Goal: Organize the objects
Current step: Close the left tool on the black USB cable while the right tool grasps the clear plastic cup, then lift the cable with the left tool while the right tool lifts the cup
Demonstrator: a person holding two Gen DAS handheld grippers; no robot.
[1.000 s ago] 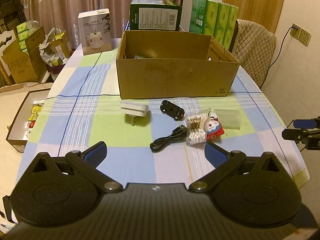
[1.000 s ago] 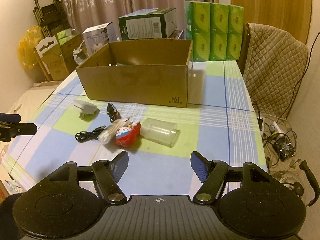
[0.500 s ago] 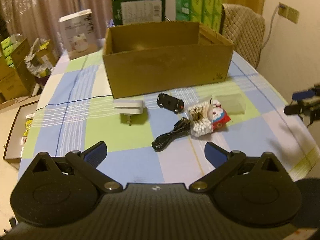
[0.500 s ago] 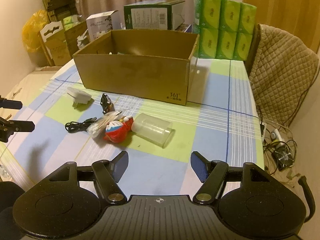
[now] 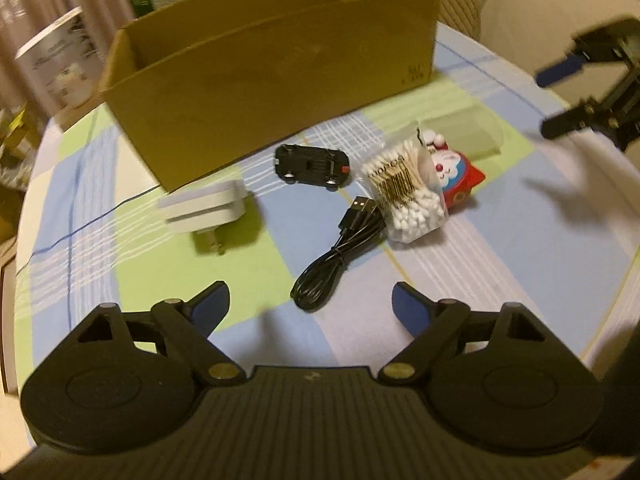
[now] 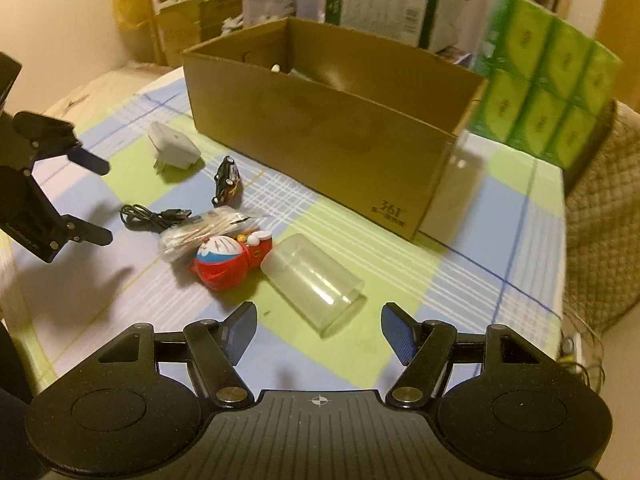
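Loose items are grouped on the checked tablecloth (image 5: 520, 248) in front of the open cardboard box (image 5: 280, 76), taken here as landmark. All of them are outside the box.

- Black toy car (image 5: 311, 163): just in front of the box's front wall, lying on its side.
- White plug adapter (image 5: 204, 210): near the box's front left corner, prongs pointed away from the box.
- Black USB cable (image 5: 340, 256): coiled, farther from the box than the car, its plug end touching the cotton swab pack (image 5: 406, 196).
- Red and blue cartoon figure (image 6: 228, 260): lying against the swab pack, on the side away from the cable.
- Clear plastic cup (image 6: 314, 284): lying on its side, beside the figure, in front of the box's right half.

Left gripper (image 5: 310, 306): held above the cloth on the near side of the cable, away from the box. Jaws have just been closing, are spread, and nothing is pressed; the cable end is seen between the pads but untouched.

Right gripper (image 6: 318, 326): held over the cup's open end, jaws spread, nothing pinched.

Some contents are glimpsed inside the box, not identifiable. Behind the box a green carton (image 6: 384, 12) and green tissue packs (image 6: 544, 96) are stacked.
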